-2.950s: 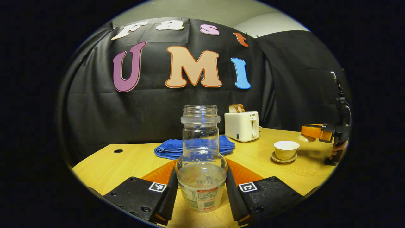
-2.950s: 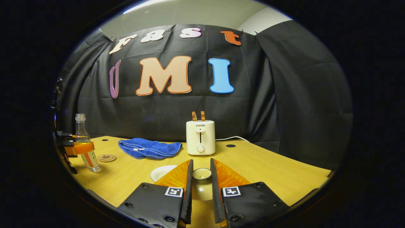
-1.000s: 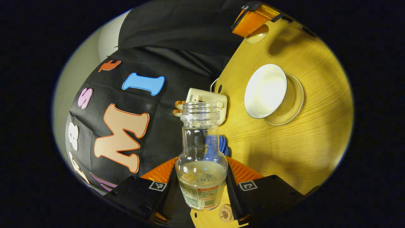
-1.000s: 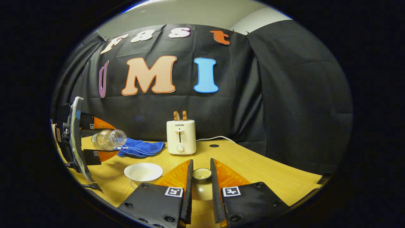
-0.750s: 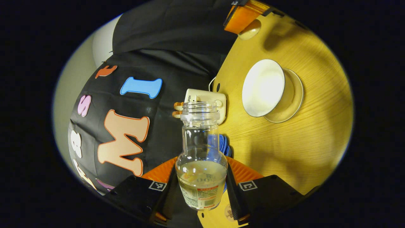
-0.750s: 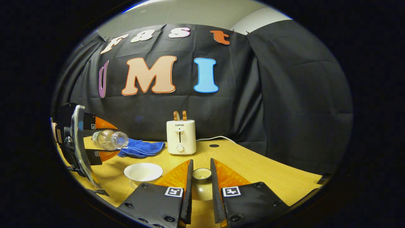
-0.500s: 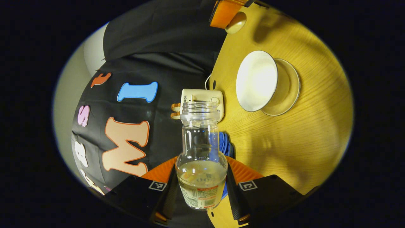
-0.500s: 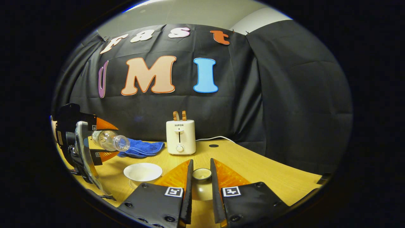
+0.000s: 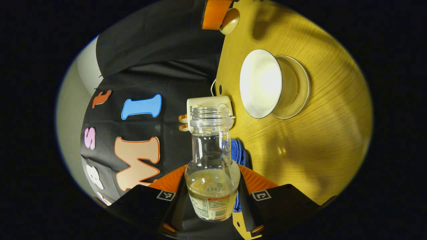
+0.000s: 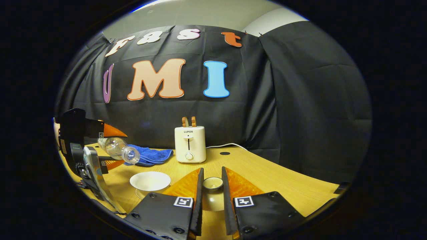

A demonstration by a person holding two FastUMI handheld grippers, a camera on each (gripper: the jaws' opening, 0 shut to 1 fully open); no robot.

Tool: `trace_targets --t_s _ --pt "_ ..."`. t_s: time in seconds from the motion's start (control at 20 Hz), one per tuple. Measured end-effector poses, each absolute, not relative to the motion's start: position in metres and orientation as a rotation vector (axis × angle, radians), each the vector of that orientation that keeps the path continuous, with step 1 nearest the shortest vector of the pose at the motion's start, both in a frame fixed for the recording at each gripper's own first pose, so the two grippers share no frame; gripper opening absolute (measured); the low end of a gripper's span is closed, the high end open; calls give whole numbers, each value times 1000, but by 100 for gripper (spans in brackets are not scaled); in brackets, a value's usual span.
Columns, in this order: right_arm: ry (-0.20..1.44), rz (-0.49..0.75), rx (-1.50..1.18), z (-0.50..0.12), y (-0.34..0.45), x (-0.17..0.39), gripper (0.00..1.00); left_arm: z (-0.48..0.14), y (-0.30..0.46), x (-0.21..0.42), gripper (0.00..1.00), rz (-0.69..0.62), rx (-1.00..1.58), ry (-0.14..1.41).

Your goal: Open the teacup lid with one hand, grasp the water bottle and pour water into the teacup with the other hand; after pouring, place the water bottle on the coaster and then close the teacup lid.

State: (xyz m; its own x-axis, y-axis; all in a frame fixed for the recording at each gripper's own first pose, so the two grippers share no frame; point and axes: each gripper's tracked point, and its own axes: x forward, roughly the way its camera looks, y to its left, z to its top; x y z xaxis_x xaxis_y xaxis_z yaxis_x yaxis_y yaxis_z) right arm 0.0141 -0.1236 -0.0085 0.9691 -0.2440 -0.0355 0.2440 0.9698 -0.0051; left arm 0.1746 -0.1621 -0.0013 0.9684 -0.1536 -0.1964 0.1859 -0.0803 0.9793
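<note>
Tilting mouth-down above the table [image 10: 267, 173], the bottle [image 9: 211, 173] sits clamped between the left gripper [image 9: 211, 196] fingers, its neck aimed toward the open cup [image 10: 150, 181], water pooled in its lower body. In the right gripper view the bottle [image 10: 118, 149] hangs up and left of the cup, which stands on its saucer [image 9: 297, 88]. Clamped on the lid [image 10: 212, 191] by its knob, the right gripper [image 10: 211, 186] holds it beside the cup. Behind stand a toaster [image 10: 186, 144] and blue towel [image 10: 153, 156].

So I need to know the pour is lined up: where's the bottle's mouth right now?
In the right gripper view the water bottle, tilted in the left gripper, has its mouth just above and left of the open teacup, in front of the blue towel.
</note>
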Motion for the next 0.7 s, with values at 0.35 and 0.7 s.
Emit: trace_targets --t_s 0.35,0.7 --pt "36 -246 -1 -8 -124 14 31 2 -165 175 67 -284 1697 8" --pt "37 -246 0 -9 -124 15 31 5 -162 181 67 -287 1773 13"
